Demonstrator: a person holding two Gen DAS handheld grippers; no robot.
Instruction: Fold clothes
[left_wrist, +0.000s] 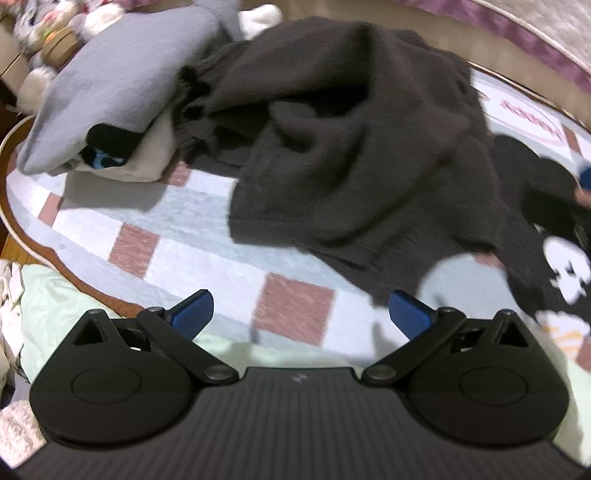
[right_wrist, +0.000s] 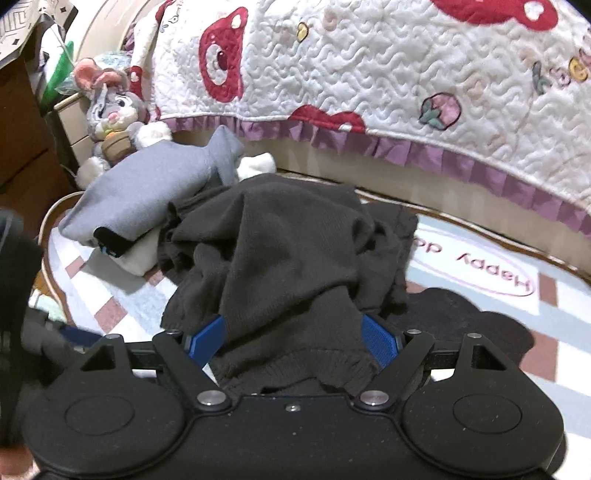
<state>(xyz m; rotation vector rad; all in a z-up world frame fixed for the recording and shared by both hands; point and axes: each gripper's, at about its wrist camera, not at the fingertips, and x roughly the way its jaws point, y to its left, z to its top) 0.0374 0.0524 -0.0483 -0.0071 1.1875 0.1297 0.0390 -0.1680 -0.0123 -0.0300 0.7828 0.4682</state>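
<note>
The right gripper (right_wrist: 293, 341) has its fingers clamped on the ribbed hem of the dark sweater (right_wrist: 280, 251) heaped mid-rug (right_wrist: 480, 325), while the left gripper (left_wrist: 301, 314) hovers spread and empty near the rug's front edge.

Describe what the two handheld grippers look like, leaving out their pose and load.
Both look the same. The left gripper has a matte black ribbed body, two round black side discs, black linkage arms with silver pivot bolts, and blue textured finger pads. The right gripper matches it, with blue pads too. No cables or sleeves are visible.
</note>
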